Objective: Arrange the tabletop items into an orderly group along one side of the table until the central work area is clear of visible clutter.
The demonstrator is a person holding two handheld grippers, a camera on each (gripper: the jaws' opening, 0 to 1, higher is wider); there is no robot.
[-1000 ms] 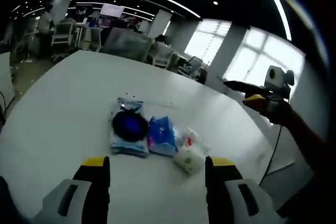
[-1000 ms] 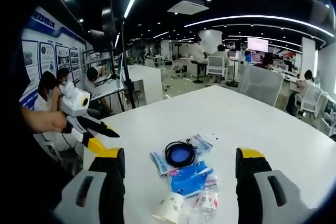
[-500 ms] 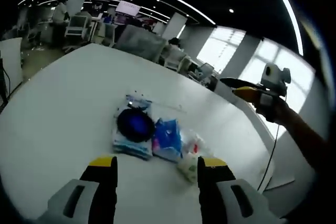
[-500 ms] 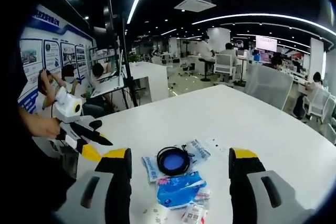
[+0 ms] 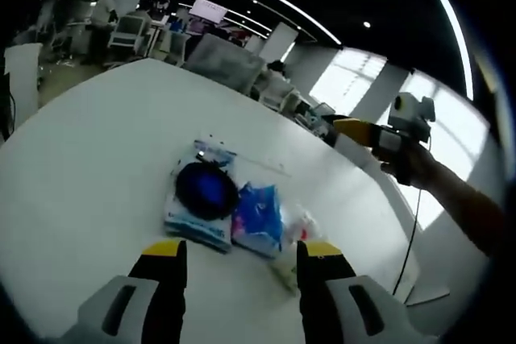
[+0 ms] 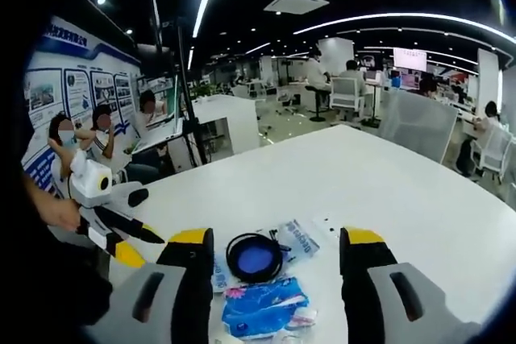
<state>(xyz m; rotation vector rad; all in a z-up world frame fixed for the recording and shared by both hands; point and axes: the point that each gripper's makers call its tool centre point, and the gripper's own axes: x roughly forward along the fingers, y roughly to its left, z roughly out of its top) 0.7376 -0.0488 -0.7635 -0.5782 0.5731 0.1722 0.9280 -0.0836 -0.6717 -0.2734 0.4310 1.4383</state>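
Note:
A small pile lies on the white table [image 5: 89,142]. It holds a black coiled cable on a blue-printed packet [image 5: 205,191], a blue tissue pack [image 5: 259,221] and a white wrapped item [image 5: 297,230]. My left gripper [image 5: 242,251] hovers open just short of the pile, with nothing between its yellow-tipped jaws. The right gripper [image 5: 355,129] is held by a hand at the right, off the table's edge. In the right gripper view, my right gripper [image 6: 274,239] stands open, framing the coiled cable [image 6: 254,257] and tissue pack [image 6: 262,316]. The left gripper [image 6: 117,231] shows at the left.
The table [image 6: 379,175] stretches wide and bare beyond the pile. Office chairs [image 6: 415,122] and desks stand behind it. Several people sit by a poster wall [image 6: 64,102] at the left. A tripod stand [image 6: 181,110] rises near a white desk.
Both views have slid closer over the pile, so the items sit lower between the jaws. Both pairs of jaws stand a little narrower than a second ago. The items themselves have not moved.

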